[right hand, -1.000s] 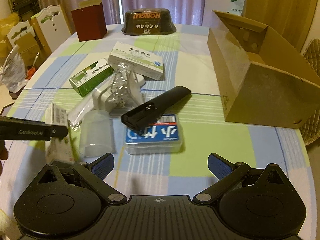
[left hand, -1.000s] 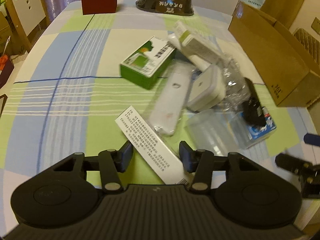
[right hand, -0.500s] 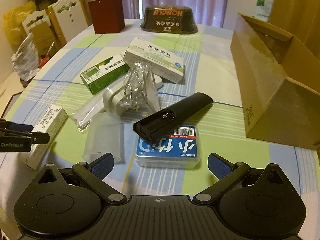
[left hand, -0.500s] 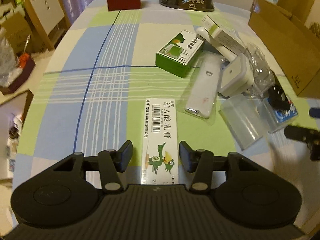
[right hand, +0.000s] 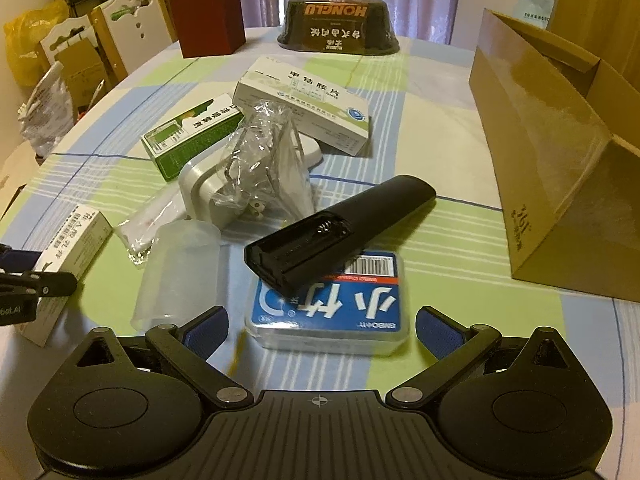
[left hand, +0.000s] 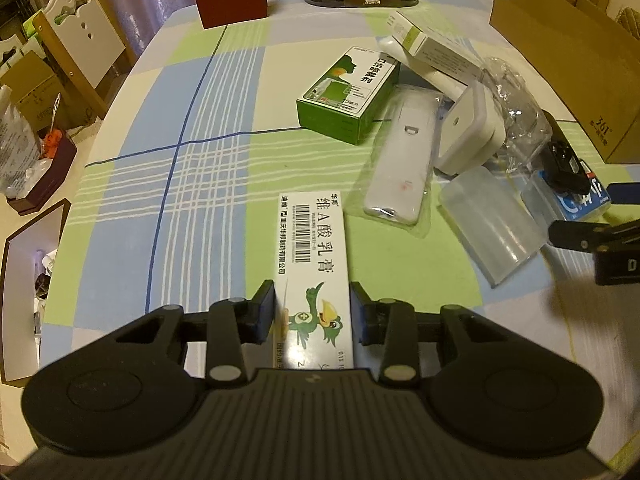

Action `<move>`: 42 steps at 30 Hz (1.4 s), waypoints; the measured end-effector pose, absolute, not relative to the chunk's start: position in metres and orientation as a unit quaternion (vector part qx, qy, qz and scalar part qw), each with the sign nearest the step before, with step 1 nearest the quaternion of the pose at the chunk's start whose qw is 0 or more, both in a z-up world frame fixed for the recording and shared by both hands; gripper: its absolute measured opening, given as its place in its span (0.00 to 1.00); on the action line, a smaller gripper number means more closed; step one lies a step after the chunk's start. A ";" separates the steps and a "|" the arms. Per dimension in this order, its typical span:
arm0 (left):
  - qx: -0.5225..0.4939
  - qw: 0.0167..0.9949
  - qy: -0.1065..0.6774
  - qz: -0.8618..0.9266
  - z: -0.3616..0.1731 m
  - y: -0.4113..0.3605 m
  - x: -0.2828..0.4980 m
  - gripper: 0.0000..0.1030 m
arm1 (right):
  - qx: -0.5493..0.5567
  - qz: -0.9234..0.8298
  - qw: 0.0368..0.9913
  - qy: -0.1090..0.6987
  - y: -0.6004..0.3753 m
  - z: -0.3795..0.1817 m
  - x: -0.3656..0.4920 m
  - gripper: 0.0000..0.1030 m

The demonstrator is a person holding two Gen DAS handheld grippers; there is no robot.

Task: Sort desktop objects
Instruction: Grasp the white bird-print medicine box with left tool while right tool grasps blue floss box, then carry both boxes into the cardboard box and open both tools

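A white ointment box (left hand: 316,248) with a green bird print lies lengthwise between the pads of my left gripper (left hand: 313,312), which is shut on its near end; the same ointment box (right hand: 70,244) sits low over the checked tablecloth at the left of the right wrist view. My right gripper (right hand: 322,316) stands wide open just in front of a clear case with a blue label (right hand: 332,308). A black remote (right hand: 340,232), its battery bay open, rests across that case. A translucent cup (right hand: 180,268) lies on its side beside it.
Piled mid-table are a green box (right hand: 192,132), a white medicine box (right hand: 304,104), a white charger (left hand: 468,132), crumpled clear wrap (right hand: 264,152) and a bagged white remote (left hand: 400,160). An open cardboard box (right hand: 560,160) stands right. A red box (right hand: 208,16) and dark tub (right hand: 338,26) sit far back.
My left gripper's fingers have narrowed onto the ointment box, which now lines up with them instead of lying askew. My right gripper has drawn closer to the blue-labelled case.
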State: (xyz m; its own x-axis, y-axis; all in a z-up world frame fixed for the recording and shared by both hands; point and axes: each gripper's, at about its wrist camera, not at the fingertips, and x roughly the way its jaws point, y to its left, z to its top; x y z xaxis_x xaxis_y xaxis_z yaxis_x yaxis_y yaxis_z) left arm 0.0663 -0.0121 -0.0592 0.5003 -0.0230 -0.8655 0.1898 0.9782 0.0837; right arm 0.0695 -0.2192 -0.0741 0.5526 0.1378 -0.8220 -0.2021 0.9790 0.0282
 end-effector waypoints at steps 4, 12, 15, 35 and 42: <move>0.087 0.862 0.495 -0.065 -0.058 -0.010 0.064 0.32 | -0.030 0.088 0.882 0.463 -0.217 -0.078 0.073 1.00; 0.090 0.866 0.487 -0.069 -0.051 -0.006 0.062 0.32 | -0.034 0.074 0.884 0.461 -0.220 -0.083 0.079 0.99; 0.089 0.867 0.484 -0.073 -0.048 -0.006 0.063 0.32 | -0.041 0.074 0.884 0.460 -0.219 -0.084 0.079 0.99; 0.088 0.882 0.443 -0.133 -0.015 -0.028 0.069 0.32 | -0.045 0.061 0.887 0.456 -0.237 -0.056 0.050 0.83; 0.097 0.883 0.421 -0.183 -0.003 -0.048 0.074 0.32 | -0.037 0.032 0.902 0.430 -0.249 -0.025 0.034 0.83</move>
